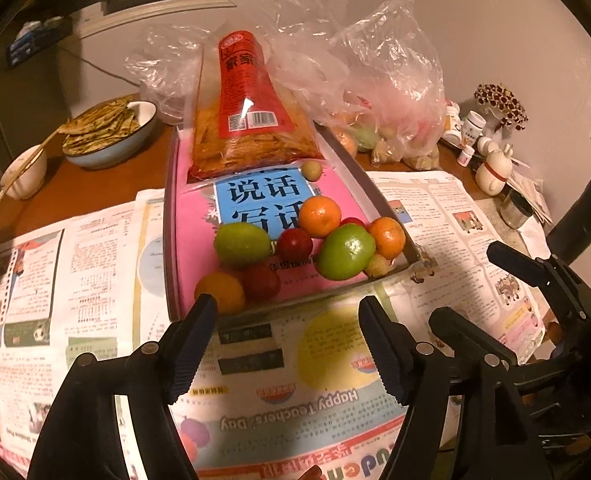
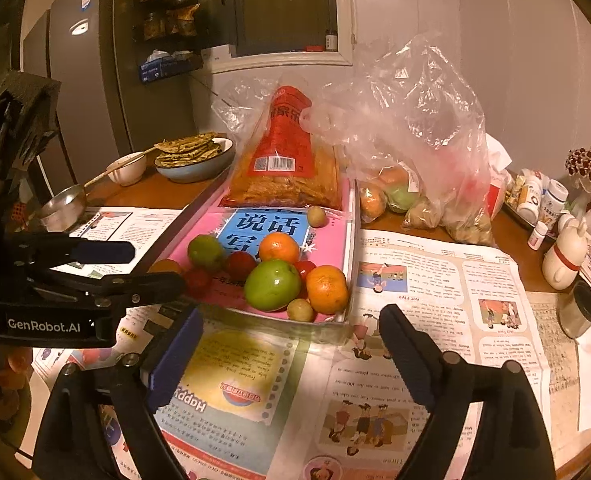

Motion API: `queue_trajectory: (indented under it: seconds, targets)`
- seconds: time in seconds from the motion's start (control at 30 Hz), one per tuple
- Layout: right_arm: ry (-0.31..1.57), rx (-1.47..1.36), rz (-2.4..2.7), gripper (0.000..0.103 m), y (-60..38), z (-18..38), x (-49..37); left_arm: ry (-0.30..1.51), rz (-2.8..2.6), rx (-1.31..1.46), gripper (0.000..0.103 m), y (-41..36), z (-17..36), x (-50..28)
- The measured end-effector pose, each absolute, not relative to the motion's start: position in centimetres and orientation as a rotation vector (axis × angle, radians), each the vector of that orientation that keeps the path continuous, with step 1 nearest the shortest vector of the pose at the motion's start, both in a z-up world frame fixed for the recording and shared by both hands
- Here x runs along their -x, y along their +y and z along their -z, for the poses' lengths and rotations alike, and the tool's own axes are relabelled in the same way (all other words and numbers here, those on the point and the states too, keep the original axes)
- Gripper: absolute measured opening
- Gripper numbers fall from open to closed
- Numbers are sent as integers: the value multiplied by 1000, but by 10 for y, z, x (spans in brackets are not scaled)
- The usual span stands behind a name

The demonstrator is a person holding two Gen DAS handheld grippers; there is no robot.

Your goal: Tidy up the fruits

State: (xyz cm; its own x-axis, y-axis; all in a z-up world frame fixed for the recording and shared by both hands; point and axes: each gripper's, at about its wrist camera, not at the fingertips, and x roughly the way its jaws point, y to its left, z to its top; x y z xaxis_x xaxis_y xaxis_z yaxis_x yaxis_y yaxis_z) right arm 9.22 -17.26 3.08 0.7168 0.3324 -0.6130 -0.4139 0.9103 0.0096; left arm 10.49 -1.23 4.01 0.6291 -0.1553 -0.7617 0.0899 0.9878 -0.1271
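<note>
several fruits [image 1: 311,248] sit heaped at the near end of a shallow tray [image 1: 170,216] in the left wrist view; the left gripper [image 1: 287,344] hangs wide open and empty just before it. they look firm, round and smooth, likely to roll, so pinching across the middle seems wisest. from the right wrist view, the right gripper [image 2: 291,344] gapes empty too, near the green fruit [image 2: 272,285] and orange [image 2: 326,289].

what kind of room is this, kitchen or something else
Most likely a home kitchen or dining corner. A grey fridge stands beside the wooden table, a bowl of flatbreads sits on the table, and a tray of fruit rests on spread newspapers.
</note>
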Motion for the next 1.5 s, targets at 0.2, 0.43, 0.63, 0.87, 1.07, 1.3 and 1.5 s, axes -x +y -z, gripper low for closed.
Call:
queue_trajectory:
  seconds: [0.2, 0.43, 0.63, 0.87, 1.07, 1.3, 1.5]
  targets:
    - [634, 133, -393, 95, -176, -31, -76, 879, 134, 91, 75, -13, -33, -87]
    - [608, 136, -392, 101, -178, -33, -58, 868, 102, 113, 75, -13, -26, -62]
    - [596, 140, -387, 101, -180, -31, -45, 864, 78, 125, 76, -10, -22, -46]
    - [618, 130, -384, 102, -184, -16, -33, 888, 63, 130, 76, -6, -9, -36]
    - [628, 106, -362, 102, -186, -12, -33, 898, 72, 130, 76, -8, -2, -32]
    - [626, 100, -353, 102, -186, -10, -30, 902, 71, 136, 76, -8, 1, -29]
    - [633, 123, -361, 102, -179, -7, -28, 896, 72, 136, 76, -6, -1, -27]
